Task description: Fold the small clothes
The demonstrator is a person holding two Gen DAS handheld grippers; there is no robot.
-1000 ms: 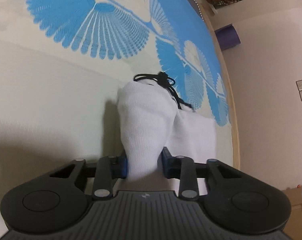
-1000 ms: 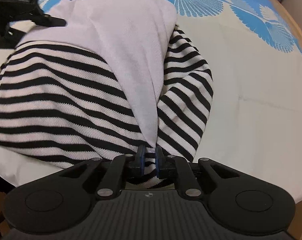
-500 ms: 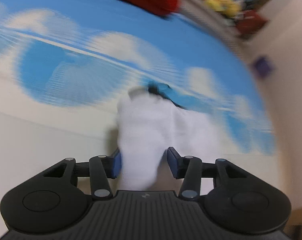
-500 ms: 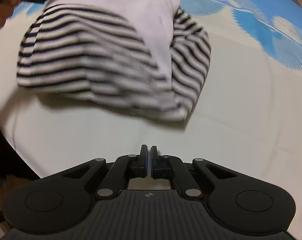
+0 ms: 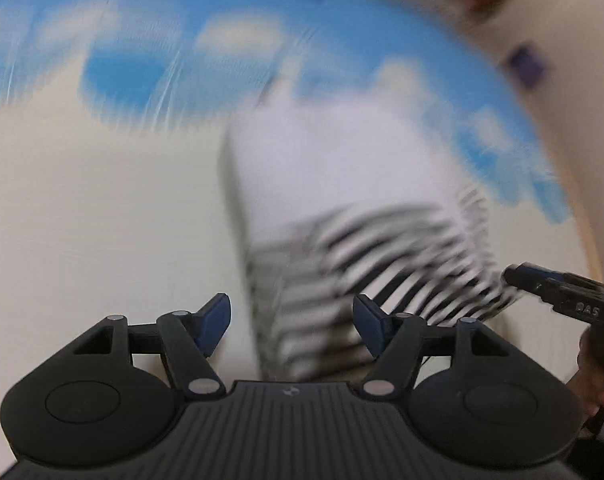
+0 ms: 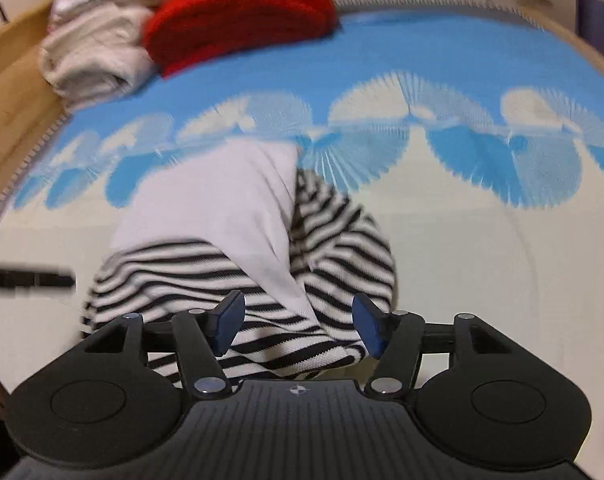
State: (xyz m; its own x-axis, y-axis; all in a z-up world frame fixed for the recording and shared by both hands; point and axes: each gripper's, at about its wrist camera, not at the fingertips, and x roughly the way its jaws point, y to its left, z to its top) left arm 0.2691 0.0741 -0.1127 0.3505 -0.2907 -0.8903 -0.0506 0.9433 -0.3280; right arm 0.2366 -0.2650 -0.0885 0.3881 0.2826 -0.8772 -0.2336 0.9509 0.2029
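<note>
Left gripper [image 5: 290,326]: jaws have just been opening, clear of the cloth. Striped garment [image 6: 238,264] lies bunched on the bedspread [image 6: 481,264]. Right gripper [image 6: 298,330]: likewise just opened, empty. Risk: loose white flap [image 6: 222,204] slumps, spoiling the fold.

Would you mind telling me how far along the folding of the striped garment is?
Done: the striped garment lies folded over on the bedsheet. In hand: nothing; left gripper and right gripper have just been opening, pads clear. Left: possibly another fold.
</note>
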